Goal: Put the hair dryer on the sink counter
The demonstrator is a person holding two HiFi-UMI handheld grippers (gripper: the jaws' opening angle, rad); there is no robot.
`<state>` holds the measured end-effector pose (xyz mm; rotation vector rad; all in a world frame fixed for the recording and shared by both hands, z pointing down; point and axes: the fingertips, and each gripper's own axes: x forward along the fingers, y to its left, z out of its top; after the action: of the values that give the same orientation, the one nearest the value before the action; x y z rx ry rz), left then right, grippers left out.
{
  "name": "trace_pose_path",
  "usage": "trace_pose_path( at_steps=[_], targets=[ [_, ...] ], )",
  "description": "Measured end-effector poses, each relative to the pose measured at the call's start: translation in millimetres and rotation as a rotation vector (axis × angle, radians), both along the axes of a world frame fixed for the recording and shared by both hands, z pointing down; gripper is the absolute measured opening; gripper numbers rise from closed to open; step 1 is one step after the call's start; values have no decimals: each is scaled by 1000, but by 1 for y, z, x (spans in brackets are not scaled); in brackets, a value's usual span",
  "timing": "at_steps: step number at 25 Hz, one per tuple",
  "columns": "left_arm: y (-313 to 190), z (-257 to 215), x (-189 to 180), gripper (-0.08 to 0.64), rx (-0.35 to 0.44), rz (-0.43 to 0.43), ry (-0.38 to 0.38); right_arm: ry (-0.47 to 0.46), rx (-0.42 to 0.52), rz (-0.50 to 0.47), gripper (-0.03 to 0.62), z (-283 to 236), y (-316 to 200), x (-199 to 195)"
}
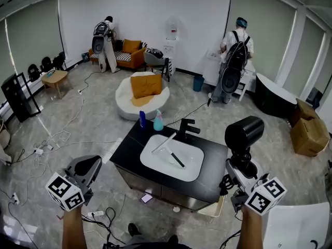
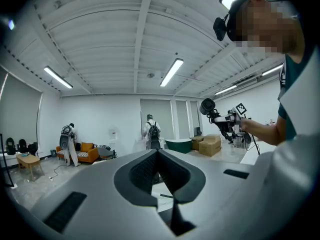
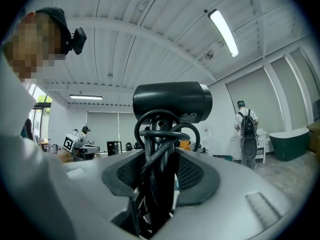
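A black hair dryer (image 1: 244, 133) stands upright in my right gripper (image 1: 239, 166), in the air just off the right end of the black sink counter (image 1: 129, 145). In the right gripper view the jaws are shut on the hair dryer's (image 3: 172, 101) handle, with its cord coiled round it, at my right gripper (image 3: 160, 171). My left gripper (image 1: 87, 167) hangs at the lower left, short of the counter's left end, shut with nothing in it (image 2: 159, 168). The left gripper view also catches the hair dryer (image 2: 207, 105) far off to the right.
The counter carries a white basin (image 1: 193, 154) holding two slim items, a black faucet (image 1: 187, 127), a blue bottle (image 1: 142, 119) and a teal bottle (image 1: 158, 121). Cables trail over the floor at the left. A white round seat (image 1: 124, 100), cardboard boxes (image 1: 307, 129) and two people stand farther back.
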<state>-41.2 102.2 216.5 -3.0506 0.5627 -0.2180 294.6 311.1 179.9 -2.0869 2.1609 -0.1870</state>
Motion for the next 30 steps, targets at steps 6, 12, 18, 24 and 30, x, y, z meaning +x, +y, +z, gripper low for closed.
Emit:
trace_pose_path(
  at_steps=[6,12,18,24,30],
  targets=[
    [-39,2,-8,5,-12,31,2,-3,-4,22,183,-3,-32,-16],
    [-70,6,-8,5,-19,59,4,-6,-8,50,183,0,-55,-21],
    [-96,12,-9,5,-25,86,5,-6,-5,77,183,2,-74,-26],
    [-121,13,-11,5,-34,107,11,-9,-14,95,183,1,-94,-33],
    [-145,20,-19,5,-42,125,8,-14,-21,114,183,5,-114,-42]
  ],
)
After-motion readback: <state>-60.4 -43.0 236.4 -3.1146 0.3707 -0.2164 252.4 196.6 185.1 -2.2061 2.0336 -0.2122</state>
